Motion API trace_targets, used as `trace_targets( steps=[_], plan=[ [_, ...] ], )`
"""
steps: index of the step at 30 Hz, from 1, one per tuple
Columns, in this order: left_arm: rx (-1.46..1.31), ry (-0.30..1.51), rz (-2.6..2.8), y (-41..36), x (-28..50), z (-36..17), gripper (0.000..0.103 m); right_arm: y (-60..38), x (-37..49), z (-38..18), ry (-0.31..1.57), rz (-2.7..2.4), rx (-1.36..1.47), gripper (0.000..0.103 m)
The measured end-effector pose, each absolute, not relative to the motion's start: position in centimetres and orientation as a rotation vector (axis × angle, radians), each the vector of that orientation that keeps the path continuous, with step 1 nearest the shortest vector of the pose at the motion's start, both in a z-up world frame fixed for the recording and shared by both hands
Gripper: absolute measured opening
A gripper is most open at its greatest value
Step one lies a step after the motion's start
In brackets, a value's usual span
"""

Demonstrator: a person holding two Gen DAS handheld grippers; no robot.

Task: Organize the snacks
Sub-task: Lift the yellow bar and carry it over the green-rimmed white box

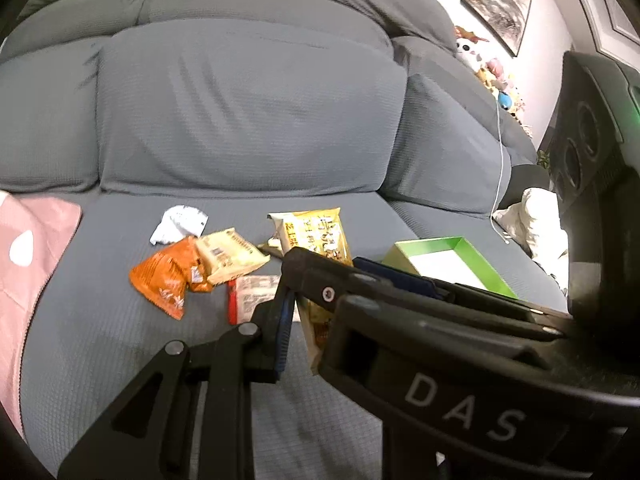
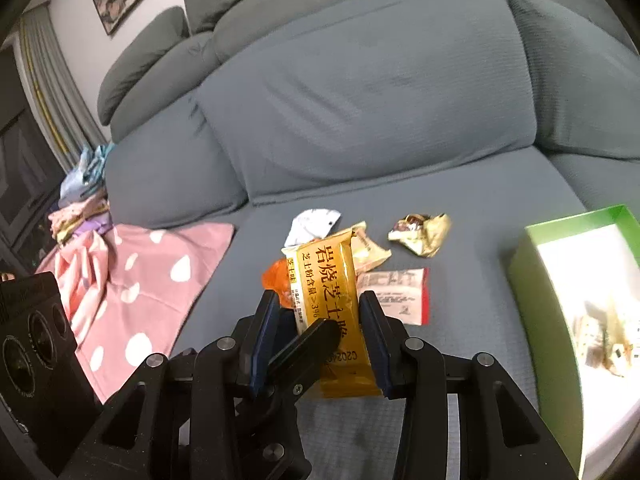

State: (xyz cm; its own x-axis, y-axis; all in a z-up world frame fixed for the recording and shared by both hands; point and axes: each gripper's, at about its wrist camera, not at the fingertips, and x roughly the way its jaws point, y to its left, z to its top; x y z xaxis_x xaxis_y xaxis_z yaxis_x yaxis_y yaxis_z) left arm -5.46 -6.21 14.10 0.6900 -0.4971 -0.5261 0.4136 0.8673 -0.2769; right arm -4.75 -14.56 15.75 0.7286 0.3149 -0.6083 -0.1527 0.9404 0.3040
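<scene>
A yellow snack packet (image 2: 328, 280) hangs above the grey sofa seat. My right gripper (image 2: 320, 304) is shut on its side edges. My left gripper (image 1: 310, 316) is shut on its lower part, and one of its fingers (image 2: 316, 340) lies across the packet's face. In the left wrist view the yellow packet (image 1: 316, 236) passes under the right gripper's fingers (image 1: 400, 292). On the seat lie an orange packet (image 1: 168, 276), a beige packet (image 1: 228, 256), a white-and-red packet (image 2: 400, 296), a white wrapper (image 2: 314, 224) and a gold wrapper (image 2: 422, 234). A green box (image 2: 536, 280) stands at the right with some snacks inside.
A pink dotted cloth (image 2: 132, 280) covers the seat's left side, with a pile of clothes (image 2: 80, 200) behind it. Back cushions rise just beyond the snacks. A white cable (image 1: 500, 168) hangs down near the green box (image 1: 424, 242). Plush toys (image 1: 492, 72) sit at the far right.
</scene>
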Motion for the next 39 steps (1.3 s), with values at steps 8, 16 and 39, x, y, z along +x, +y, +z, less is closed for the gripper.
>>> trace_targets(
  steps=[8,16,39],
  plan=[
    [-0.074,0.591,-0.549,-9.2,-6.1,15.8,0.019,-17.7,-6.7,17.6,0.645,0.241,0.279,0.045],
    [-0.032,0.576,-0.578,-11.6,-6.3,16.3,0.019,-20.3,-7.6,18.4,0.613,0.217,0.323,0.045],
    [0.078,0.586,-0.702,-19.3,-6.0,16.8,0.021,-27.9,-8.9,18.6,0.569,0.117,0.447,0.045]
  ],
)
